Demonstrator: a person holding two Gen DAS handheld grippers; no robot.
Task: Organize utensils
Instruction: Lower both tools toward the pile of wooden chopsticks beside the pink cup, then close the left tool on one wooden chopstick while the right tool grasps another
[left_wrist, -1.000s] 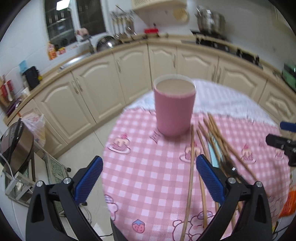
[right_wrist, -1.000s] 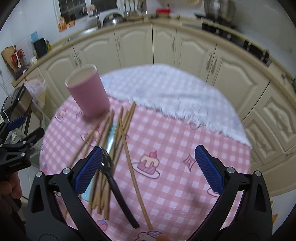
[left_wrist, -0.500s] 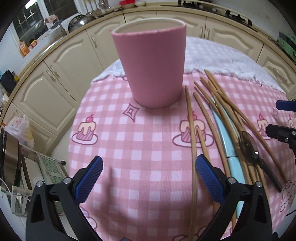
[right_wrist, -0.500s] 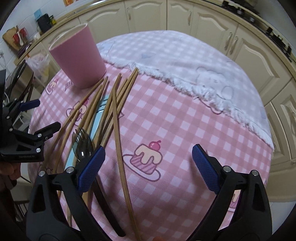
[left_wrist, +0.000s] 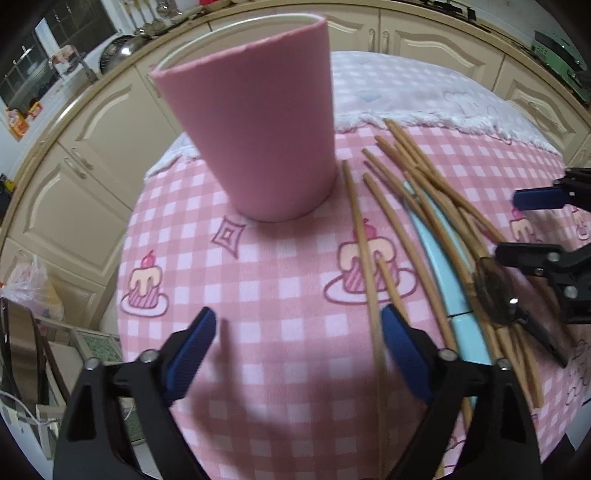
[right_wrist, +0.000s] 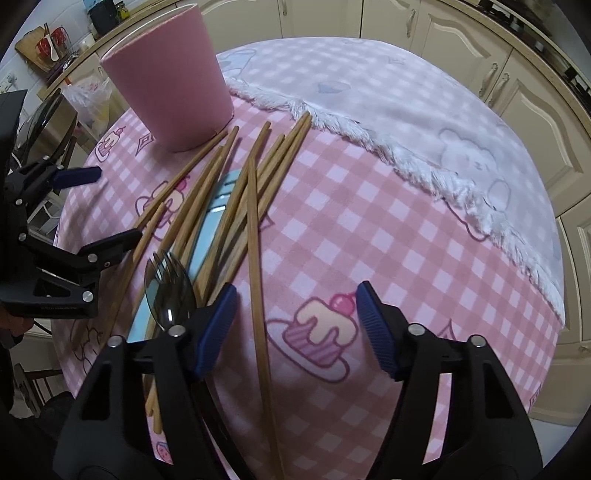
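Observation:
A pink cup (left_wrist: 258, 122) stands upright on the pink checked tablecloth (left_wrist: 266, 280); it also shows in the right wrist view (right_wrist: 170, 77). Several wooden chopsticks (left_wrist: 424, 206) lie fanned to its right, over a light blue utensil (left_wrist: 439, 258) and a dark spork (left_wrist: 496, 291). My left gripper (left_wrist: 299, 354) is open and empty, low over the cloth in front of the cup. My right gripper (right_wrist: 295, 325) is open and empty, straddling one chopstick (right_wrist: 255, 251), with the spork (right_wrist: 170, 291) by its left finger.
The round table's edge drops off at left toward the floor and cream kitchen cabinets (left_wrist: 74, 177). A white fringed cloth (right_wrist: 406, 122) covers the far half of the table. A bagged item and clutter (left_wrist: 26, 284) sit at the lower left.
Both grippers have come down and forward toward the table. The cup now looms large before the left gripper, and the right gripper has closed in over the chopsticks with its jaws narrower.

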